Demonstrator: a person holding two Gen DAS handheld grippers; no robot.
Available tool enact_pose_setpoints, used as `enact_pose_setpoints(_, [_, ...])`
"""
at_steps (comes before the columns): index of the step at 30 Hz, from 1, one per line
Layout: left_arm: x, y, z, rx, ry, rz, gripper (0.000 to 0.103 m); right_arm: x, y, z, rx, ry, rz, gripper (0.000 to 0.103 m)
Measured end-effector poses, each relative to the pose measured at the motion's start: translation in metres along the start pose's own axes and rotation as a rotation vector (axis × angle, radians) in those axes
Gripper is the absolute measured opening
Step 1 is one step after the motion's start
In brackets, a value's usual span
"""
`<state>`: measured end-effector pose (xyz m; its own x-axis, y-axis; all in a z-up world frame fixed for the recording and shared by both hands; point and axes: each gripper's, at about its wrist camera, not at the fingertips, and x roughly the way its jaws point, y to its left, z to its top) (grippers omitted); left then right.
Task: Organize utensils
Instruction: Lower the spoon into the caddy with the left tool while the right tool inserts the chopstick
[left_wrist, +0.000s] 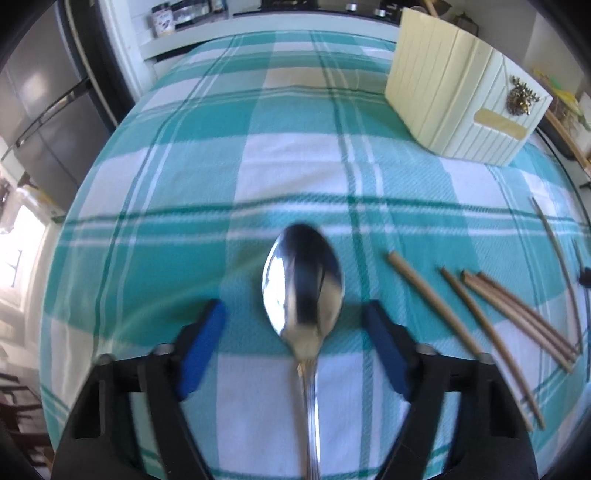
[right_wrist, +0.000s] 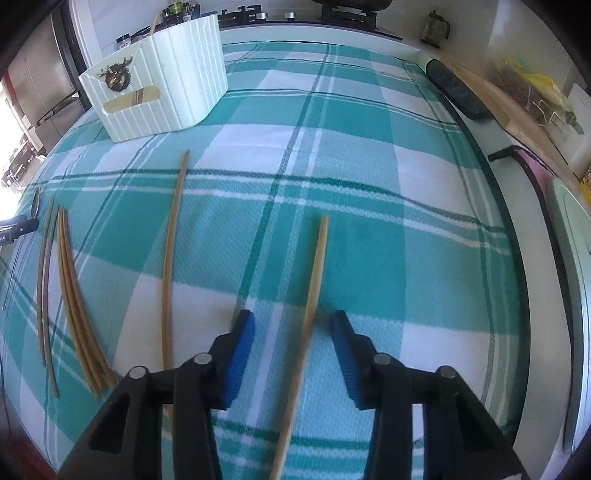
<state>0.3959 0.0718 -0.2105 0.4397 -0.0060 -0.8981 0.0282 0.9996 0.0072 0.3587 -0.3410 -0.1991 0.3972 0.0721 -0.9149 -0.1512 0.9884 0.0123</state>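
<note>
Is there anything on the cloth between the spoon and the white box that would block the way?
Nothing visible does. The spoon lies between the open left tool's fingers, and only bare checked cloth stretches toward the white box.

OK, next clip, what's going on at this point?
A person with two handheld grippers is sorting utensils on a checked tablecloth. The left gripper is open with a metal spoon lying between its fingers. The right gripper is open around a single wooden chopstick. More chopsticks lie loose on the cloth, and the cream utensil holder stands farther back.
</note>
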Motion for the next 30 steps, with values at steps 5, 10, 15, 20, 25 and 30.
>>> enact_pose_setpoints(5, [-0.005,0.006,0.009,-0.023,-0.024,-0.038,0.042,0.007,-0.014,0.026,0.116,-0.031,0.023,0.007])
enact_pose_setpoints(10, [-0.050,0.012,-0.001,-0.041,-0.138,-0.066,0.041,-0.037,-0.011,0.019,0.159,-0.171,0.078,0.007])
enact_pose_setpoints(15, [-0.106,0.013,-0.018,-0.047,-0.259,-0.107,0.041,-0.101,0.007,0.005,0.103,-0.312,0.088,0.007])
enact_pose_setpoints(20, [-0.149,0.014,-0.037,-0.056,-0.350,-0.147,0.041,-0.156,0.021,-0.015,0.071,-0.426,0.092,0.007])
enact_pose_setpoints(25, [-0.176,0.015,-0.049,-0.065,-0.408,-0.173,0.041,-0.187,0.032,-0.026,0.045,-0.501,0.088,0.007])
enact_pose_setpoints(30, [-0.186,0.009,-0.050,-0.053,-0.424,-0.189,0.041,-0.207,0.045,-0.029,0.019,-0.570,0.082,0.007])
